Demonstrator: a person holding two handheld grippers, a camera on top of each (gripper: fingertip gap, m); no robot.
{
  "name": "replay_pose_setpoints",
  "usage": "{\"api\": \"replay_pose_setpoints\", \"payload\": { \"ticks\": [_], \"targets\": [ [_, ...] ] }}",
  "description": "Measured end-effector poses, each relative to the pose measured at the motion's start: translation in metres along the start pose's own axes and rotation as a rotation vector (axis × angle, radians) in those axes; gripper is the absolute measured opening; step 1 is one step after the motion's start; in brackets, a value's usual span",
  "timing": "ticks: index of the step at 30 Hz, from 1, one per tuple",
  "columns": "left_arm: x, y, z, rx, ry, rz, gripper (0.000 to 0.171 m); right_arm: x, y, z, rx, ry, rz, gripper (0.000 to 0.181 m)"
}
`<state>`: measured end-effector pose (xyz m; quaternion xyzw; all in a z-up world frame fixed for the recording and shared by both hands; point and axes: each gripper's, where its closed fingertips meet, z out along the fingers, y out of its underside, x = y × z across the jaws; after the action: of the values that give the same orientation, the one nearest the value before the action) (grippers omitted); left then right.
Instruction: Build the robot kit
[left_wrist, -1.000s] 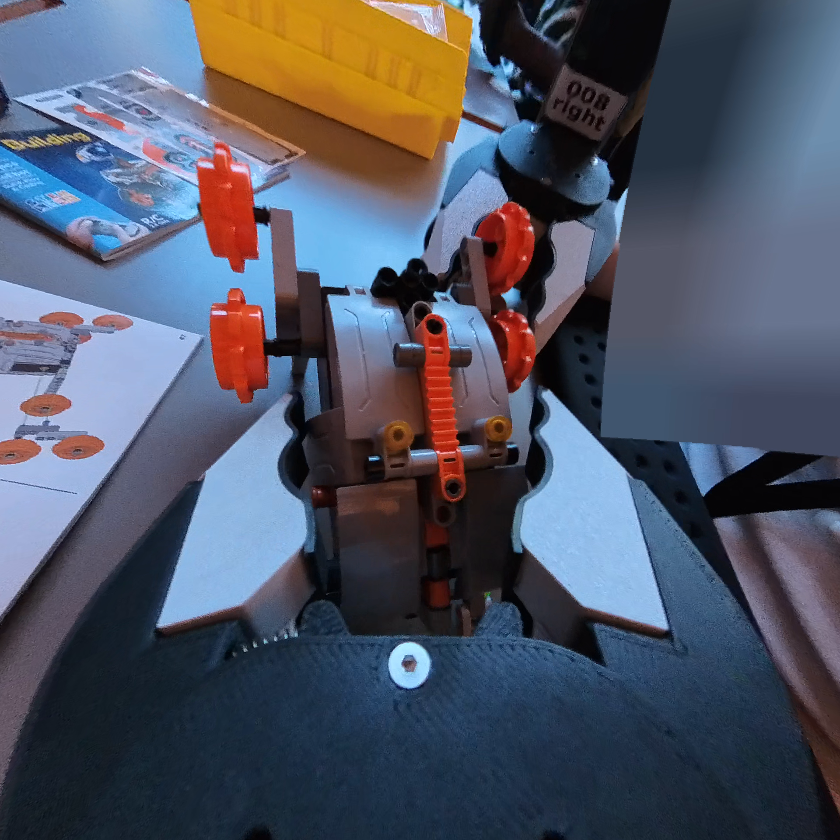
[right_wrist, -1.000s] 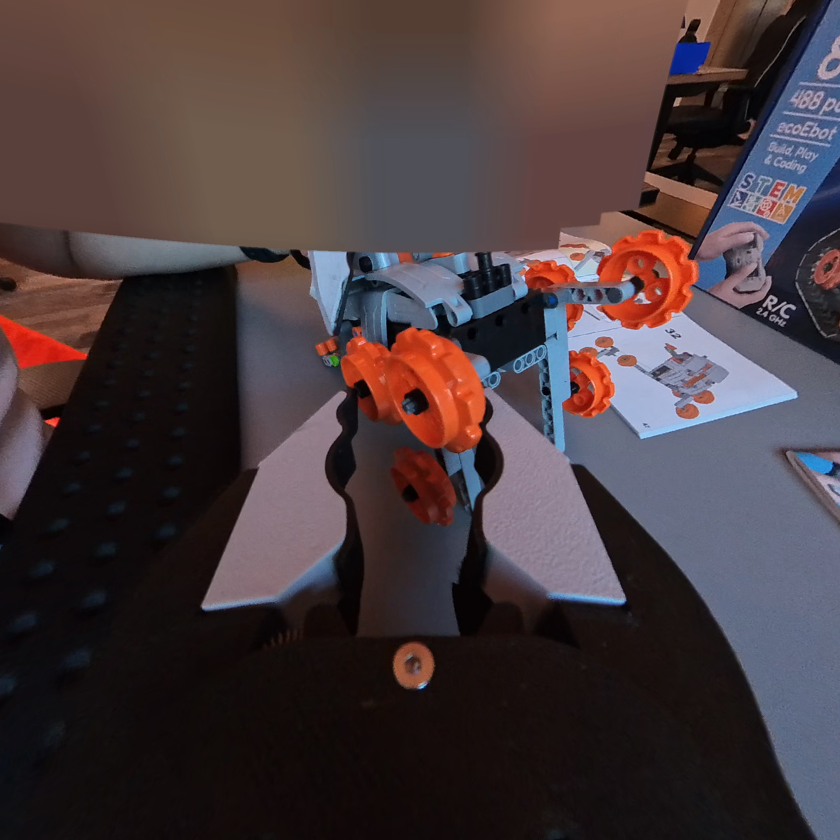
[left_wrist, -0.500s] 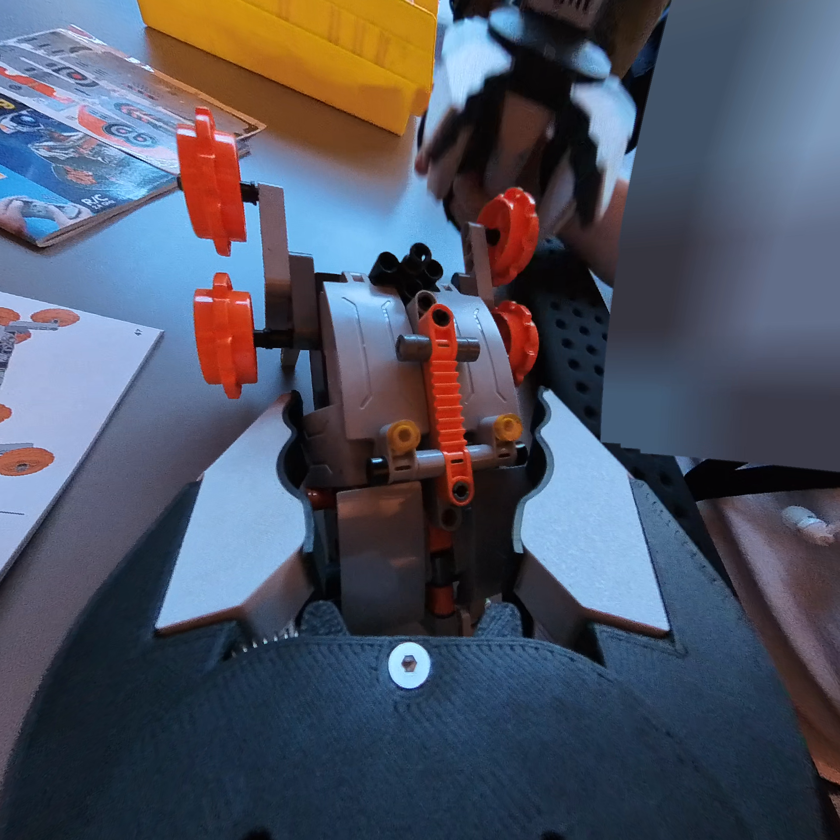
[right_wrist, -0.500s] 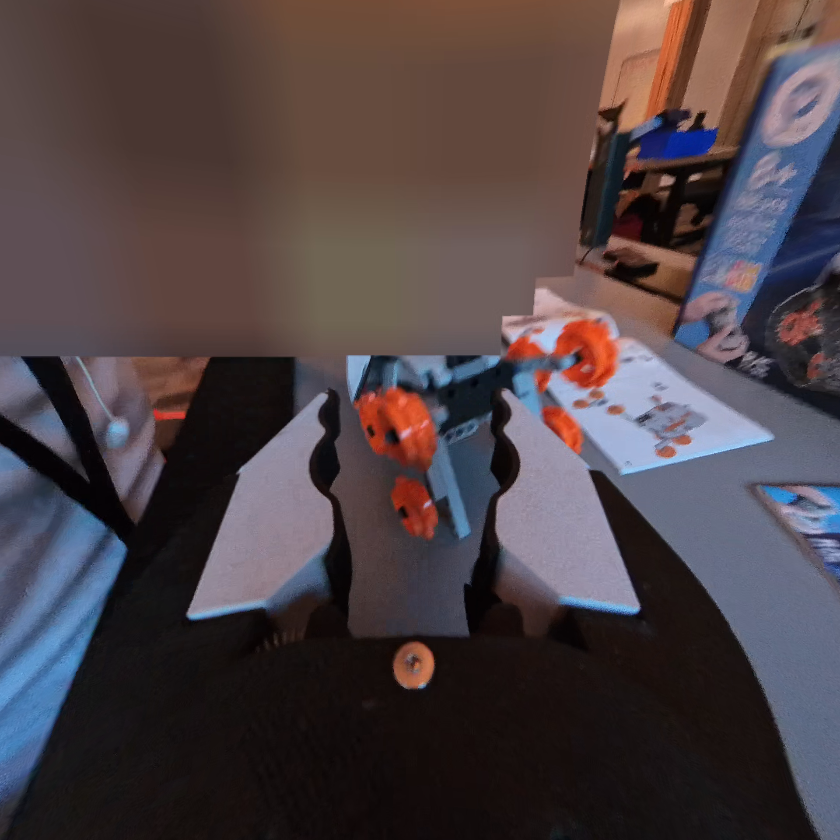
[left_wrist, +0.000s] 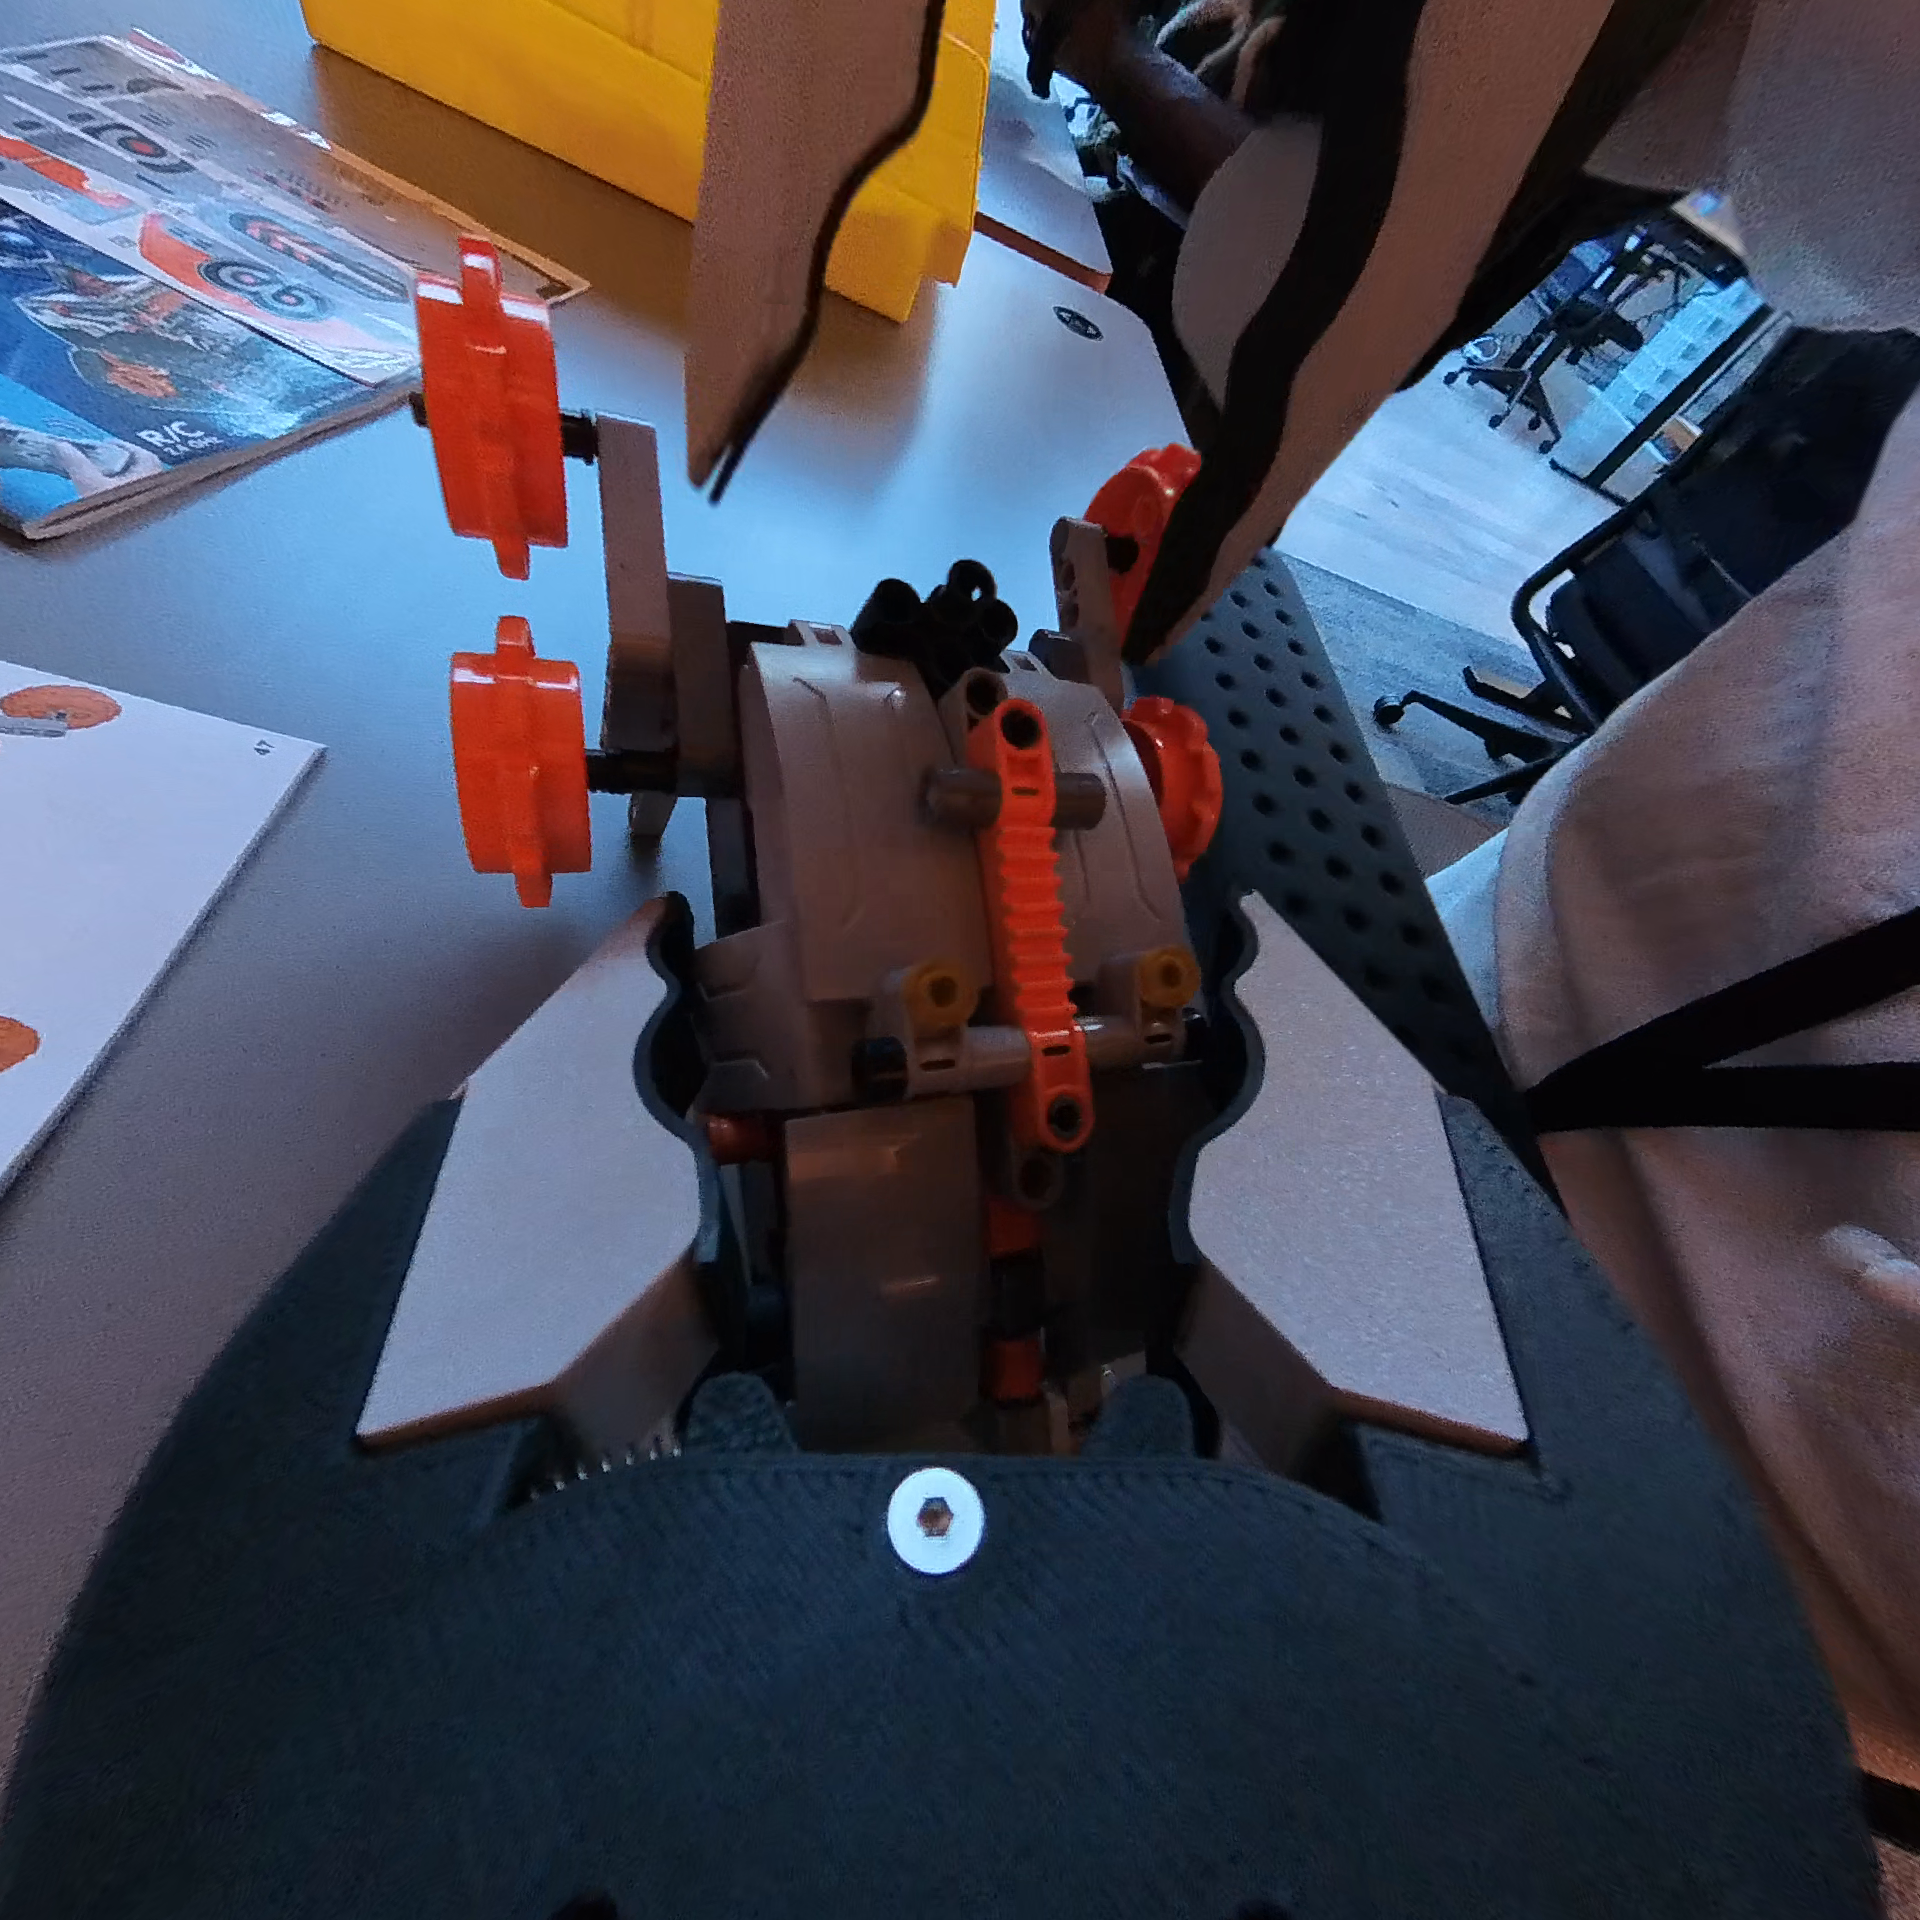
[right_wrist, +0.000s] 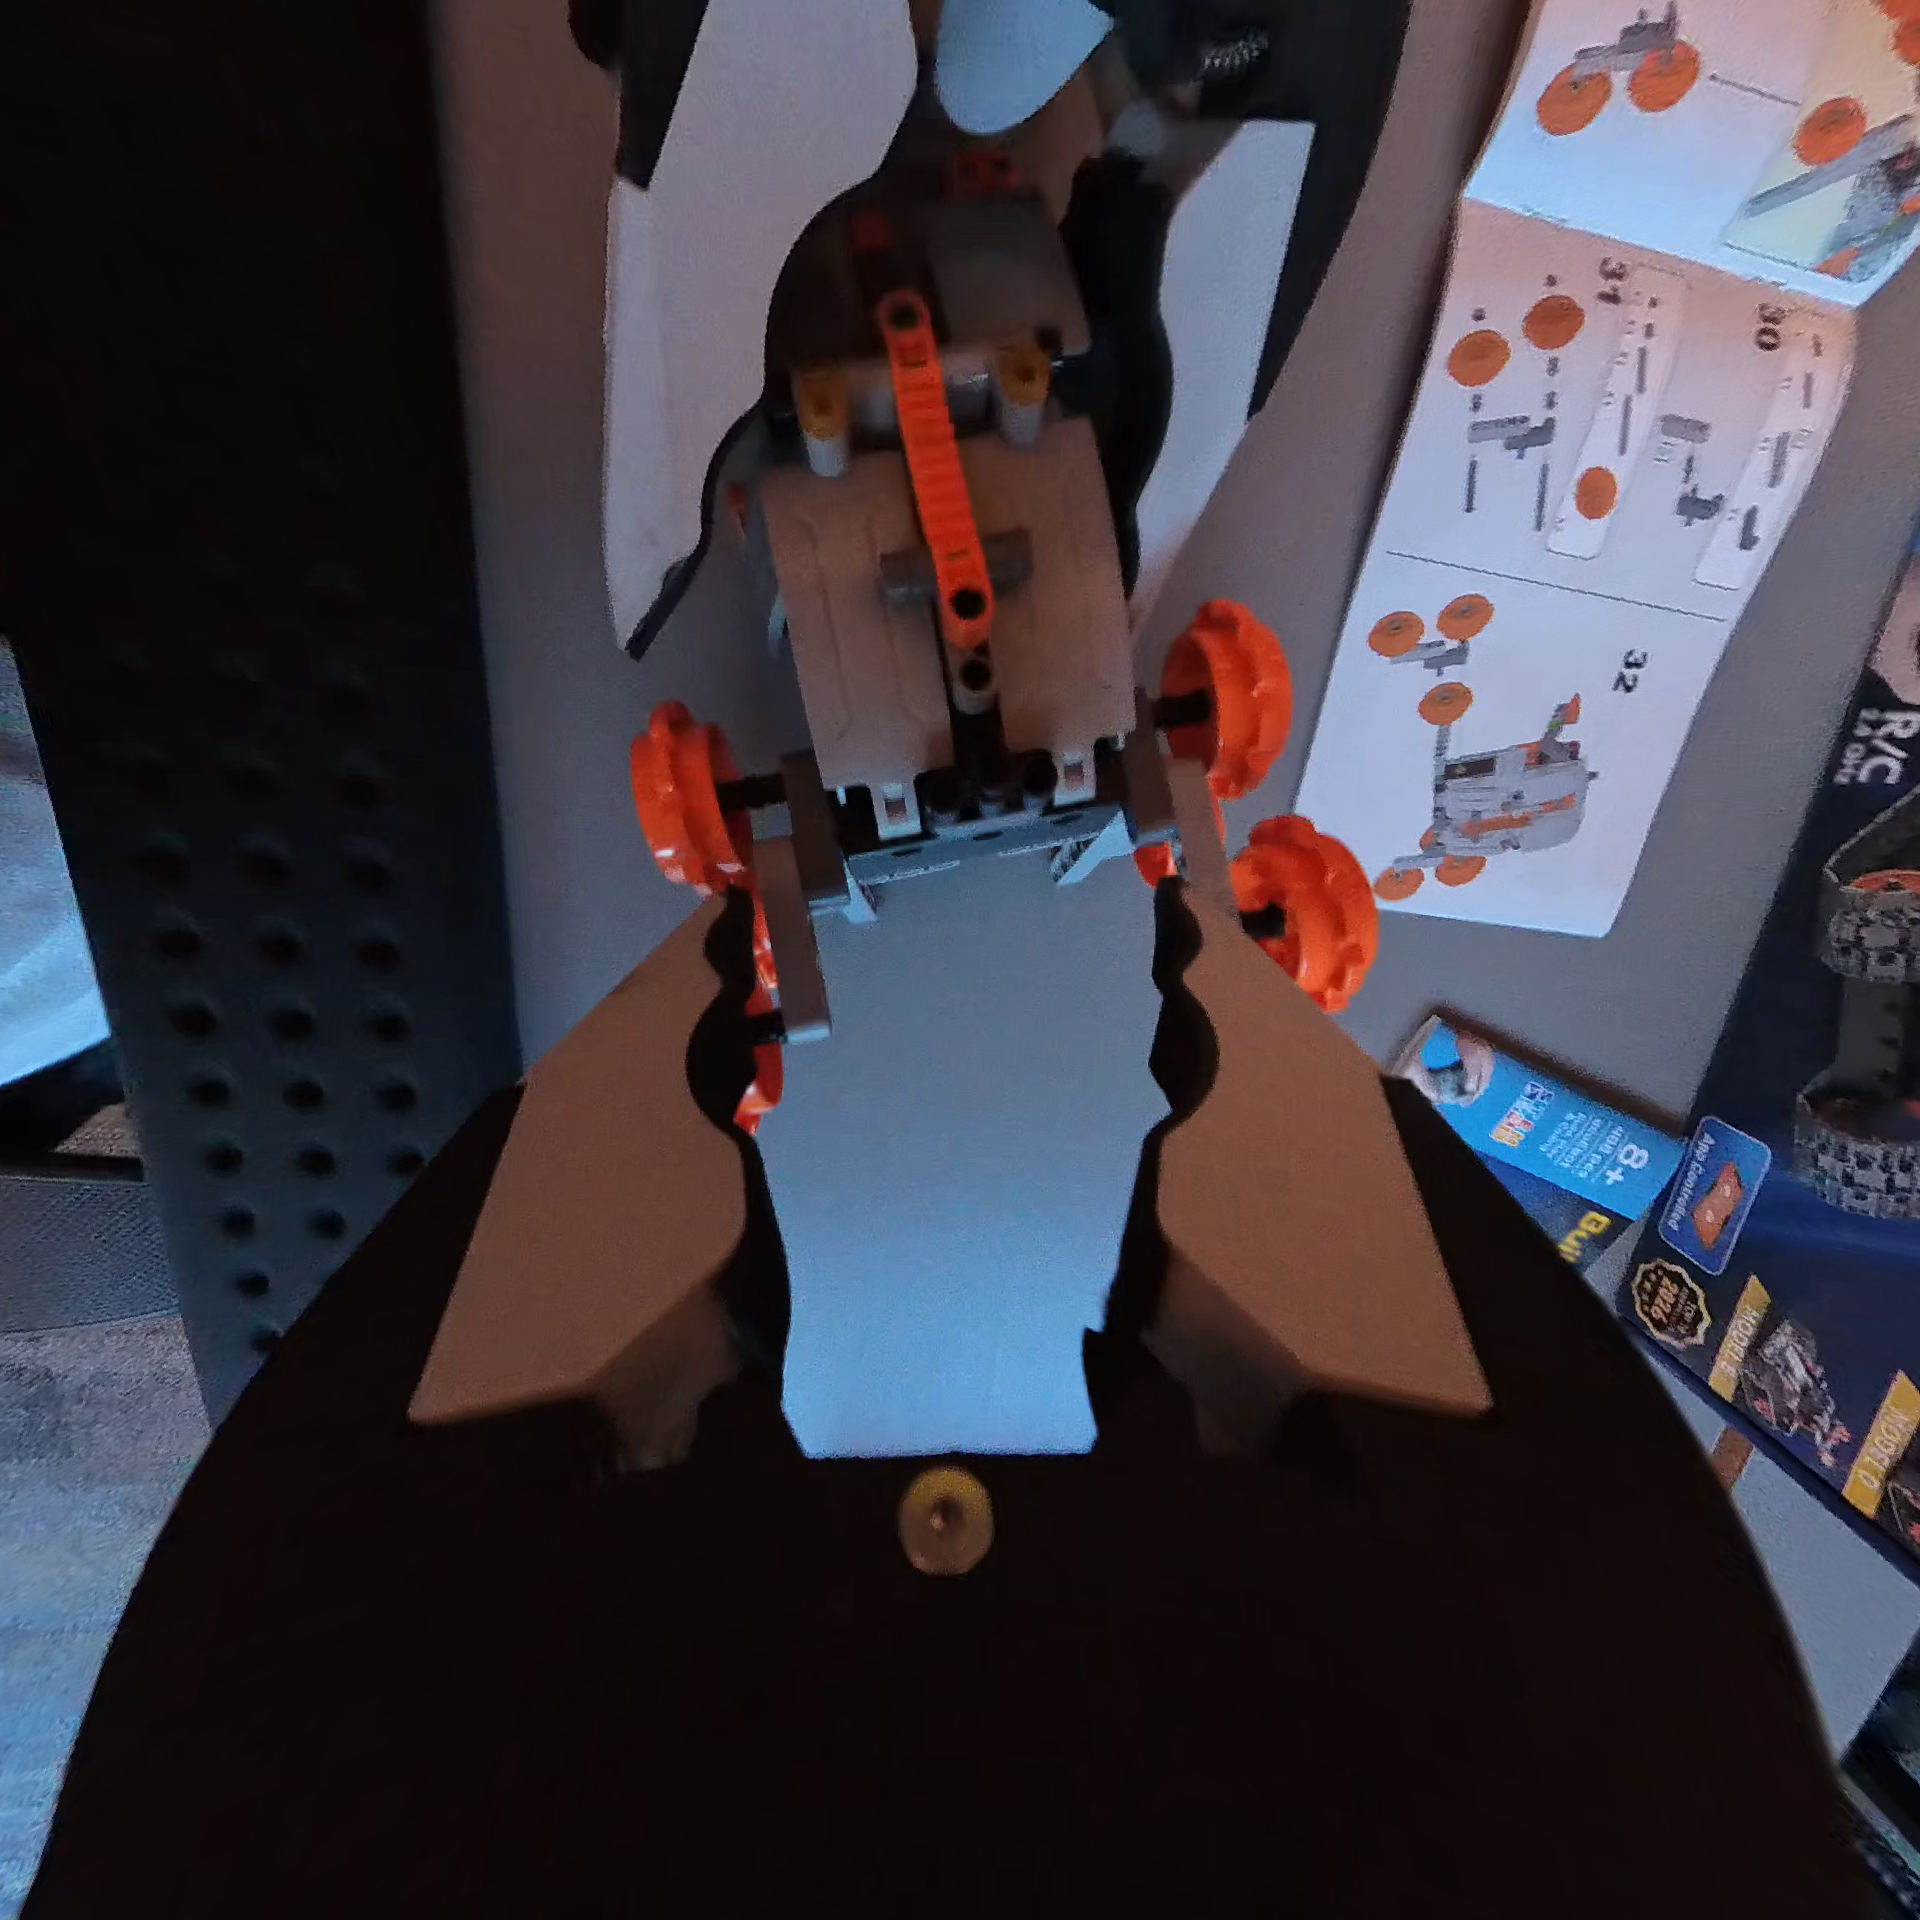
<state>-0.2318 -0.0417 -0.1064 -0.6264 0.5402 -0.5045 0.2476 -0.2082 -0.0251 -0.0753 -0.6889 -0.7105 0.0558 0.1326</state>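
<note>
A grey brick-built vehicle model (left_wrist: 862, 862) with an orange toothed strip and orange wheels (left_wrist: 514, 758) is held above the grey table (left_wrist: 312, 623). My left gripper (left_wrist: 951, 925) is shut on its body. My right gripper (right_wrist: 945, 904) is open and empty and points down at the model (right_wrist: 935, 582) from above. Its fingers straddle the model's wheel end. One finger (right_wrist: 623, 1195) partly hides an orange wheel (right_wrist: 764, 1039); I cannot tell if they touch. In the left wrist view the right gripper (left_wrist: 930, 561) hangs over the model, one finger beside a wheel (left_wrist: 1143, 520).
A yellow bin (left_wrist: 582, 73) stands at the back. An open instruction booklet (right_wrist: 1558, 582) and printed leaflets (left_wrist: 156, 343) lie on the table. A blue product box (right_wrist: 1766, 1299) is at the right. A black perforated panel (left_wrist: 1320, 810) and a person's sleeve (left_wrist: 1714, 935) are close by. Spacing between my two grippers at the tips: around 5 cm.
My right gripper let go of the orange wheel it was around, opened wider, swung up and now looks down on the model. My left gripper kept hold of the model.
</note>
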Motion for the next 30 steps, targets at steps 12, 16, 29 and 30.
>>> {"api": "replay_pose_setpoints", "payload": {
  "ticks": [12, 16, 29, 30],
  "targets": [
    [0.004, 0.0, 0.002, 0.006, 0.051, 0.013, 0.1, -0.003, -0.006, 0.011, -0.058, 0.078, -0.19, 0.075],
    [0.005, 0.0, 0.002, 0.002, 0.046, 0.016, 0.099, -0.008, -0.008, 0.011, -0.027, 0.082, -0.22, 0.066],
    [0.002, 0.007, 0.01, -0.058, 0.0, 0.046, 0.098, -0.009, -0.004, 0.014, -0.041, 0.007, -0.202, 0.065],
    [0.002, 0.007, 0.01, -0.066, -0.004, 0.051, 0.098, -0.008, -0.004, 0.014, -0.045, 0.005, -0.203, 0.065]
  ]
}}
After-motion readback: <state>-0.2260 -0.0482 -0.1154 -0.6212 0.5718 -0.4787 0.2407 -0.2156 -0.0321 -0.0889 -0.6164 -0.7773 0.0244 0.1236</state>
